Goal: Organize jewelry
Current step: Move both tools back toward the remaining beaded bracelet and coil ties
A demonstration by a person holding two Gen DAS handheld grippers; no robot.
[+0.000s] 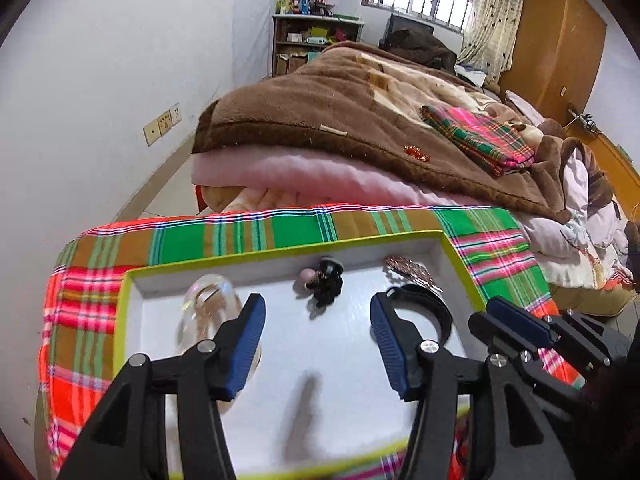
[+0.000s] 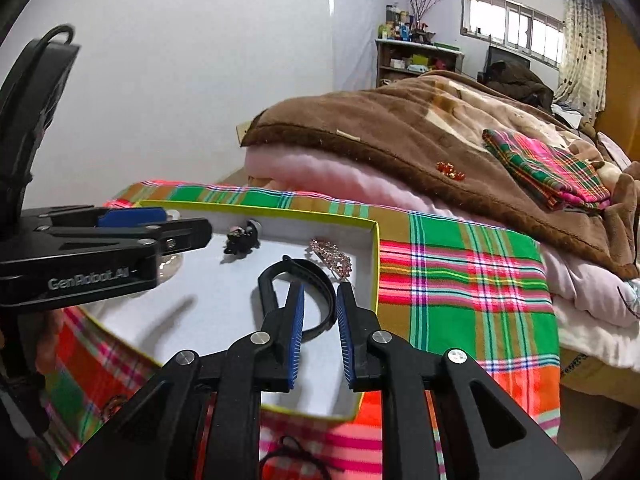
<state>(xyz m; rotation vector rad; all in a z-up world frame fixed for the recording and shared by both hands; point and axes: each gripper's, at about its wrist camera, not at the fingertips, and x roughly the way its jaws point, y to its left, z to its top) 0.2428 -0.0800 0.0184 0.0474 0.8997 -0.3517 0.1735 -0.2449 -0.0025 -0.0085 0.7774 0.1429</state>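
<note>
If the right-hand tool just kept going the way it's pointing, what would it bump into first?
Most likely the black curved band lying in the white green-rimmed box: it sits directly ahead between the right tool's slightly parted fingers. Depth is hard to judge.

The clear hair claw (image 1: 208, 312) sits partly behind the left gripper's fingers (image 1: 250, 344); the tray's (image 1: 124, 300) near rim is blurred.

Left gripper (image 1: 316, 334) fingers spread wide; right gripper (image 2: 320, 318) seemingly slightly parted, empty.
</note>
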